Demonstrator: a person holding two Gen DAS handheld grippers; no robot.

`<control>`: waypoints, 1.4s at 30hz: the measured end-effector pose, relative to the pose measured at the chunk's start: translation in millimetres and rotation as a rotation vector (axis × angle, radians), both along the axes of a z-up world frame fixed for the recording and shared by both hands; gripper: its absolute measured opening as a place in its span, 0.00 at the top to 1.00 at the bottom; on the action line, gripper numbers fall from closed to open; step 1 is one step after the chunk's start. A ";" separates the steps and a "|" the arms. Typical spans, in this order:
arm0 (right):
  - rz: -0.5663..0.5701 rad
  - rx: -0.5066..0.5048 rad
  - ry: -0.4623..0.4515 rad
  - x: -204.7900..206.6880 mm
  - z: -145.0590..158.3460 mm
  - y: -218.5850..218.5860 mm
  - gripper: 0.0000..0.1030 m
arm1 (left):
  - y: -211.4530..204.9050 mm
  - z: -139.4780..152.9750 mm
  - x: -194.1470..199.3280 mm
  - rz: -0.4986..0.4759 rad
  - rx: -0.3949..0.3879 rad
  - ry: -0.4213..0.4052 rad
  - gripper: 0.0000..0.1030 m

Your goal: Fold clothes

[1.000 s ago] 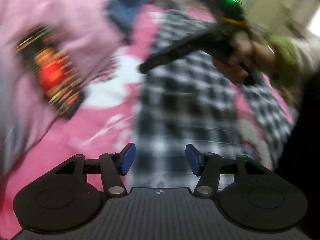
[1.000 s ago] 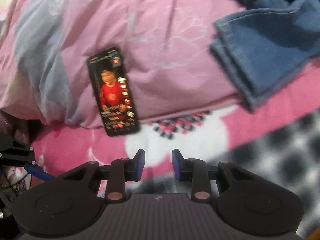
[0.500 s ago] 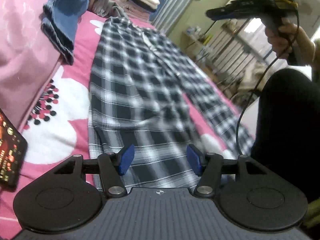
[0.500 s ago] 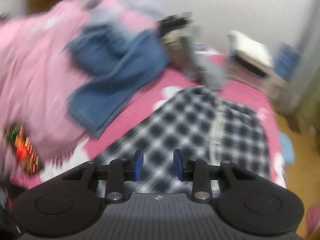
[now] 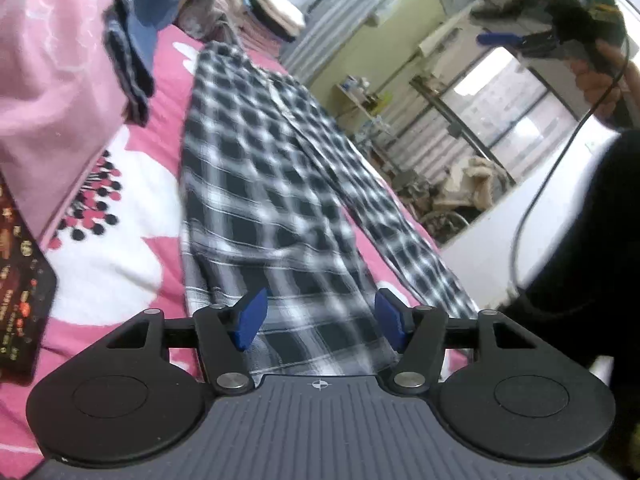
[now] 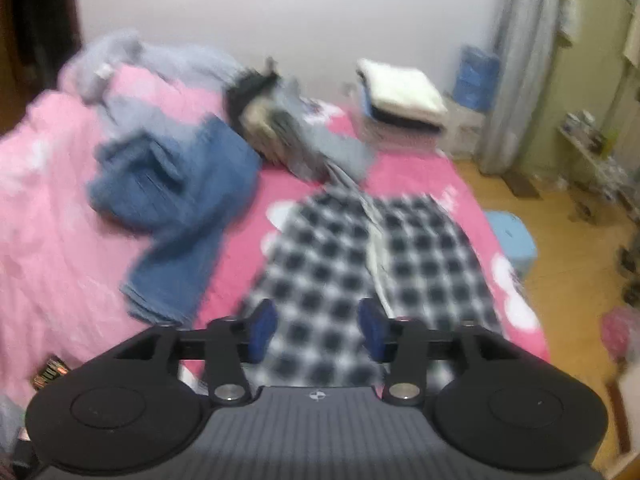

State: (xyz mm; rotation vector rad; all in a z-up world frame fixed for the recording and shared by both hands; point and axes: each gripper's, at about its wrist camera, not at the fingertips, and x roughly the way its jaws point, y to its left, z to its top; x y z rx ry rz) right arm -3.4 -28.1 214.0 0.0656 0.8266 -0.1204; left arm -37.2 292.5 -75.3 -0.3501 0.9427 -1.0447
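The checked trousers [image 5: 256, 184] lie spread flat and lengthwise on the pink bed [image 5: 132, 248], waist at the far end and both legs running toward the near edge, side by side with a gap opening between them lower down. No fold shows in them.

A second ago both cameras were swinging past the pink quilt [image 5: 44, 92] and the phone [image 5: 20, 292] on the left. Now the left gripper [image 5: 320, 322] has settled low over the near hem of the left leg, its blue pads wide apart and holding nothing. The right gripper [image 6: 316, 330] has lifted away from the quilt and hangs high above the trousers, pointing toward the far wall; its jaws have widened since half a second ago and are also empty.

That turn away from the quilt side suggests attention has moved onto the trousers, with the left gripper placed to take the hem. Folded jeans [image 6: 176, 216] rest on the quilt at the left.
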 end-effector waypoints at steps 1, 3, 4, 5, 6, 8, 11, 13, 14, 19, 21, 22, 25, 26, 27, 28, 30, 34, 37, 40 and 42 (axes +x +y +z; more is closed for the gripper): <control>0.041 0.023 -0.028 5.1 4.0 0.2 0.14 | 0.8 0.9 0.4 0.005 -0.003 0.003 0.42; 0.090 0.038 -0.074 11.9 1.7 1.1 0.13 | 2.5 2.6 1.3 0.014 -0.009 0.010 0.42; 0.111 0.056 -0.092 14.8 -4.1 0.7 0.13 | 3.2 4.7 -0.9 0.022 -0.005 0.002 0.42; 0.126 0.087 -0.103 16.7 -15.4 -0.5 0.13 | 3.9 7.3 -4.0 0.031 0.001 -0.009 0.42; 0.136 0.118 -0.108 18.1 -28.5 -1.5 0.12 | 4.6 9.8 -7.1 0.041 0.008 -0.020 0.42; 0.157 0.173 -0.115 21.3 -54.6 -3.4 0.12 | 2.1 13.1 -14.7 0.064 0.037 -0.045 0.41; 0.195 0.233 -0.111 28.0 -89.5 -4.3 0.12 | -7.3 14.1 -26.7 0.098 0.078 -0.064 0.41; 0.224 0.257 -0.131 25.5 -99.6 -4.5 0.12 | -15.4 12.8 -33.4 0.115 0.107 -0.042 0.41; 0.239 0.269 -0.141 24.3 -104.7 -4.7 0.12 | -19.6 12.3 -36.4 0.120 0.124 -0.022 0.41; 0.335 0.265 -0.264 -3.6 -104.5 -4.9 0.02 | -26.0 16.0 -42.1 0.156 0.250 -0.023 0.34; 0.368 0.267 -0.327 -18.2 -102.6 -7.2 0.00 | -24.3 17.0 -41.7 0.201 0.289 -0.043 0.27; 0.378 0.267 -0.360 -25.4 -103.6 -9.0 0.00 | -24.4 17.1 -40.9 0.229 0.302 -0.051 0.22; 0.362 0.276 -0.435 -43.8 -114.7 -16.9 0.00 | -27.5 17.3 -38.0 0.314 0.336 -0.069 0.08; 0.343 0.279 -0.448 -48.8 -120.0 -20.4 0.00 | -31.0 18.1 -36.9 0.336 0.349 -0.073 0.05; 0.319 0.280 -0.457 -53.6 -125.8 -23.9 0.00 | -34.7 18.8 -35.5 0.351 0.358 -0.078 0.04; 0.297 0.273 -0.469 -58.6 -131.3 -27.3 0.00 | -39.2 19.1 -33.7 0.354 0.371 -0.082 0.03; 0.265 0.241 -0.499 -68.5 -141.6 -33.8 0.00 | -48.8 18.8 -30.1 0.353 0.395 -0.087 0.03; 0.256 0.197 -0.518 -79.5 -154.5 -44.8 0.00 | -65.6 15.1 -25.4 0.343 0.424 -0.092 0.03; 0.260 0.188 -0.486 -83.9 -158.1 -51.1 0.00 | -73.8 13.6 -24.7 0.354 0.439 -0.103 0.02; 0.239 0.140 -0.450 -85.7 -160.4 -49.7 0.00 | -80.3 14.0 -23.6 0.375 0.464 -0.116 0.02; 0.234 0.108 -0.431 -87.5 -163.5 -46.6 0.00 | -84.5 14.3 -21.8 0.387 0.493 -0.115 0.01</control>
